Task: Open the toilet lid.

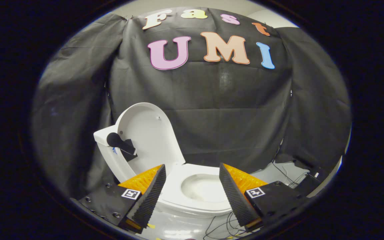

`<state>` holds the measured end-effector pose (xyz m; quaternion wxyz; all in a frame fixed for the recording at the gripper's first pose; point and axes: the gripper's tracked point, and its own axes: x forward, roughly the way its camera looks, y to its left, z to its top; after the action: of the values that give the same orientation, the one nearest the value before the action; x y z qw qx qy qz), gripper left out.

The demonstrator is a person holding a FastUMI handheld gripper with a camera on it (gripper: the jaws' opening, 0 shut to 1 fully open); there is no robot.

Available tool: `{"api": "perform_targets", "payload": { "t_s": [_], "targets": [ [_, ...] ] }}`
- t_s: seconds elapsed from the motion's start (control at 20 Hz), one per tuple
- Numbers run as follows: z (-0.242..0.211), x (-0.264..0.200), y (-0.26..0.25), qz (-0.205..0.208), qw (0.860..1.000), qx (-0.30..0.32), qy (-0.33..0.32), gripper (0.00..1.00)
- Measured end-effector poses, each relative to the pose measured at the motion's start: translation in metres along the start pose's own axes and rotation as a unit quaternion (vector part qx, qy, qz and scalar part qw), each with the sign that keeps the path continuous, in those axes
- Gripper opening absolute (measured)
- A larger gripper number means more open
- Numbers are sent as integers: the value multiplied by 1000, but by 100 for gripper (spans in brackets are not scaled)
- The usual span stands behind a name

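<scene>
Already raised, the white plastic oval toilet lid is leaning upright behind the glossy white seat and bowl, while the empty tongs are gaping wide — any nudge risking it toppling shut.

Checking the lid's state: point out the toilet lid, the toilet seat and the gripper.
toilet lid [148,133]: gripper view, on its raised inner face.
toilet seat [178,181]: gripper view, on the rim beside the bowl.
gripper [192,193]: gripper view, midway between its open, empty fingers.

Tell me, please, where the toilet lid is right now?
The toilet lid stands raised behind the seat, against the black cloth wall, beyond the open gripper.
</scene>
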<state>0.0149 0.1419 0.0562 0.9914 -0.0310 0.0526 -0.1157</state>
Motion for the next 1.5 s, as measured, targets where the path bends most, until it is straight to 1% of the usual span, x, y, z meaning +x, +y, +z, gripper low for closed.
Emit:
{"api": "perform_targets", "payload": {
  "t_s": [0.1, 0.35, 0.45, 0.5, 0.55, 0.6, 0.65, 0.75, 0.8, 1.0, 1.1, 1.25, 1.35, 1.4, 1.5],
  "targets": [
    [3, -6, -21, 1, 1000, -15, -8, 99],
    [15, -17, -67, 1, 999, -13, -38, 99],
    [19, -25, -84, -7, 998, -21, -65, 99],
    [20, -27, -84, 2, 996, -24, -81, 99],
    [13, -24, -85, 11, 996, -27, -79, 99],
    [7, -23, -91, 10, 997, -27, -65, 98],
    [1, -21, -99, 6, 998, -30, -59, 98],
    [7, -18, -112, -1, 997, -29, -70, 98],
    [8, -13, -114, 3, 997, -22, -71, 98],
    [-5, 0, -137, -8, 998, -44, -43, 98],
    [-5, 2, -143, -3, 999, -28, -46, 98],
    [5, 2, -146, 0, 998, 6, -69, 98],
    [10, 1, -137, 18, 996, 21, -90, 98],
    [12, 2, -138, 17, 995, 25, -95, 98],
    [-4, 9, -147, 6, 997, 23, -78, 98]
  ]
}}
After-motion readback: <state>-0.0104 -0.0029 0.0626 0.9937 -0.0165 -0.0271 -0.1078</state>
